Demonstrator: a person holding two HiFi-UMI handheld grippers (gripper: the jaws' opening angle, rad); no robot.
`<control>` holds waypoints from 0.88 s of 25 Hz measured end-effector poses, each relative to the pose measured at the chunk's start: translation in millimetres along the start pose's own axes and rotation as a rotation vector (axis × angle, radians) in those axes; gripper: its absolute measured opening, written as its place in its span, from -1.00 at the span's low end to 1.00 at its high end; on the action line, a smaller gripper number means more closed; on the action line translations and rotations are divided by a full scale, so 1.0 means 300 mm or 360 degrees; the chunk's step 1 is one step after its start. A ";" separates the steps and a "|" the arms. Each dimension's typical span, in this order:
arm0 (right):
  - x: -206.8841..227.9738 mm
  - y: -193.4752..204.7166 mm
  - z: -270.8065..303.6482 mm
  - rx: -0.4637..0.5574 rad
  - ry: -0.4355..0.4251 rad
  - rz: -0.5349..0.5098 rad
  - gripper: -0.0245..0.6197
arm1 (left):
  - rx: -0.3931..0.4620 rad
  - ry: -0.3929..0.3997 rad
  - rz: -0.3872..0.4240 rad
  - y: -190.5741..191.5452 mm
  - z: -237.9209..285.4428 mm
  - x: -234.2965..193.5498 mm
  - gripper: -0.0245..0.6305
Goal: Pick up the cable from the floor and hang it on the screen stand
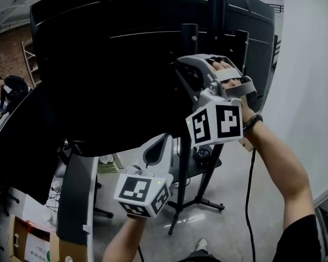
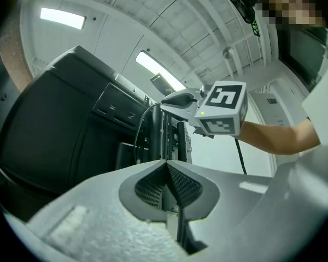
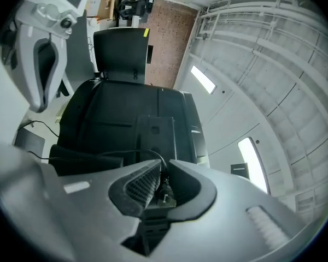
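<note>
The right gripper (image 3: 160, 171) is clamped on the cable (image 3: 163, 193) and held high against the back of the stand (image 1: 183, 162), likely to hook it there. The slack hangs beside the stand. The left gripper (image 2: 166, 168), jaws together and empty, hovers lower, spare.

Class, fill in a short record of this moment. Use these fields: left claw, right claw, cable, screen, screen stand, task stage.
left claw: shut, nothing between its jaws, lower than the other claw
right claw: shut on the cable's plug end, held high behind the screen
cable: plug pinched between the jaws, wire trailing off to the left
screen: large, black, seen from the back
screen stand: dark pole on splayed legs, close to the right claw
task stage: cable in the claw, not yet hung on the stand
</note>
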State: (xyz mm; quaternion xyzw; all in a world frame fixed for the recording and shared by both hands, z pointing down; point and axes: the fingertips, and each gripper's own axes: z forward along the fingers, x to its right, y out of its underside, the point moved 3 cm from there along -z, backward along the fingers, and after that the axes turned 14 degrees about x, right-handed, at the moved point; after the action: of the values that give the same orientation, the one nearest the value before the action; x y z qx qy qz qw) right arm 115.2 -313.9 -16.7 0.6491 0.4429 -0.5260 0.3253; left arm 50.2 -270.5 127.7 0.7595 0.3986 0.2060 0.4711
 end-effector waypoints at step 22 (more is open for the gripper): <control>0.685 0.449 0.165 -0.0054 0.0369 0.0245 -0.77 | 0.0131 0.0051 0.0201 -0.073 0.353 0.115 -0.95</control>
State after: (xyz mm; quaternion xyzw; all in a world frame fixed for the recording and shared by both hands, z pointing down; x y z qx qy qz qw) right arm 230.5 -363.5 -233.9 0.7320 0.4352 -0.4134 0.3223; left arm 134.6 -296.1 56.5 0.7984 0.3655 0.2308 0.4193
